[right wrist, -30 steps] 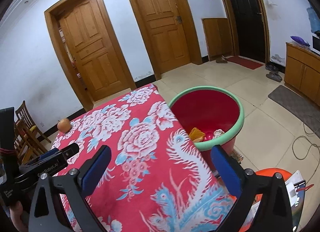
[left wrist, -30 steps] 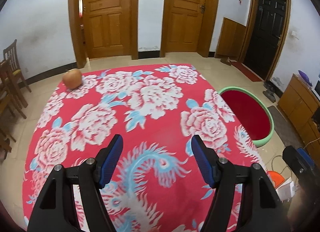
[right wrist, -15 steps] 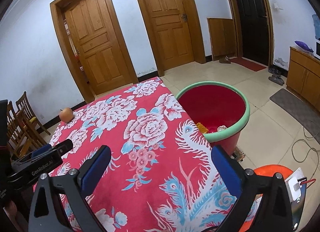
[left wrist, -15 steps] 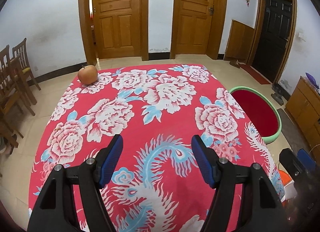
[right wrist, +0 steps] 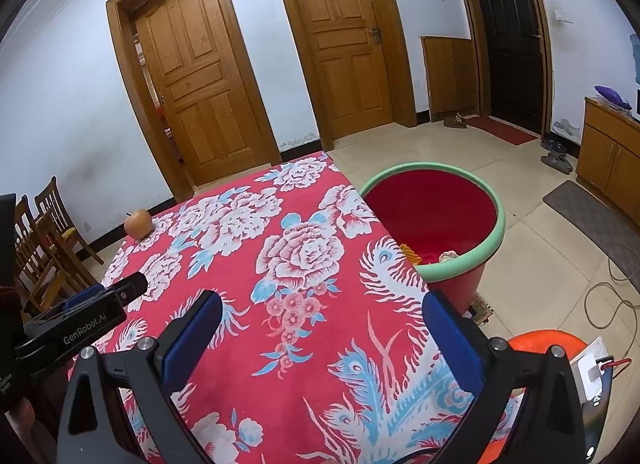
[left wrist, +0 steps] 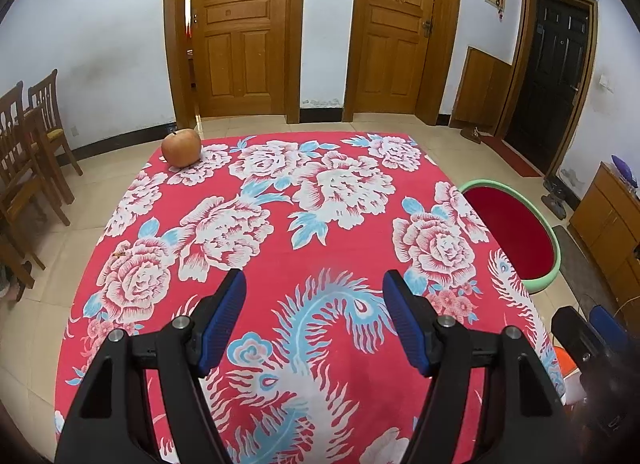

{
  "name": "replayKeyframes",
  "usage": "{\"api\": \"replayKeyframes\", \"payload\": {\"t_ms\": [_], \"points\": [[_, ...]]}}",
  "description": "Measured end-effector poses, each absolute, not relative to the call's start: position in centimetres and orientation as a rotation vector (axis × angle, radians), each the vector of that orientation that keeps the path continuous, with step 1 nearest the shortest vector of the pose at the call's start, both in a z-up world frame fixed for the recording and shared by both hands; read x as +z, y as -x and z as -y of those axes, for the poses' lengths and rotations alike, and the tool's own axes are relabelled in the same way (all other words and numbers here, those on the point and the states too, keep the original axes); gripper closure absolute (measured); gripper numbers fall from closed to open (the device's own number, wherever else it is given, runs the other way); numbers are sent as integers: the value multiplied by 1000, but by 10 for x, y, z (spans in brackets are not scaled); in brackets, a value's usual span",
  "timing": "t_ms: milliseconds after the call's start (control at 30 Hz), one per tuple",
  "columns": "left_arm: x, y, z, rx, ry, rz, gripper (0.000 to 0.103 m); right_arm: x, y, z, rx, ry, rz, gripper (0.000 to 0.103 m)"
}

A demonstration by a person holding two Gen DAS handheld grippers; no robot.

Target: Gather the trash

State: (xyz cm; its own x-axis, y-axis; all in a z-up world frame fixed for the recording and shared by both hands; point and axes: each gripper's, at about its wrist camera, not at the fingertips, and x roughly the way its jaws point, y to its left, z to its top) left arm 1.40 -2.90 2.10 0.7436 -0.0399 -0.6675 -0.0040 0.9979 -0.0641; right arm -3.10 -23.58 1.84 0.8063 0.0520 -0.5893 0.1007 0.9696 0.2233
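Note:
A table under a red flowered cloth fills both views. An apple sits at its far left corner. A tiny brown scrap lies near the cloth's left edge. Beside the table's right edge stands a red bin with a green rim; an orange piece and crumpled paper lie inside it. My left gripper hangs open over the near cloth, empty. My right gripper is open and empty near the table's right side; the left gripper's body shows at its left.
Wooden chairs stand left of the table. An orange stool with a white device sits at the near right. A wooden cabinet, floor cables and a grey mat are to the right. Doors line the far wall.
Both views have drifted a little, so the apple and the bin sit slightly further right in each picture. Both grippers stay open and empty.

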Motion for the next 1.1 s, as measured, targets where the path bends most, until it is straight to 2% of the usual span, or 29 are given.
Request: {"api": "replayKeyframes", "payload": {"t_ms": [1100], "points": [[23, -13, 28, -19, 68, -732, 33, 19, 32, 234, -23, -250, -634, 1]]}}
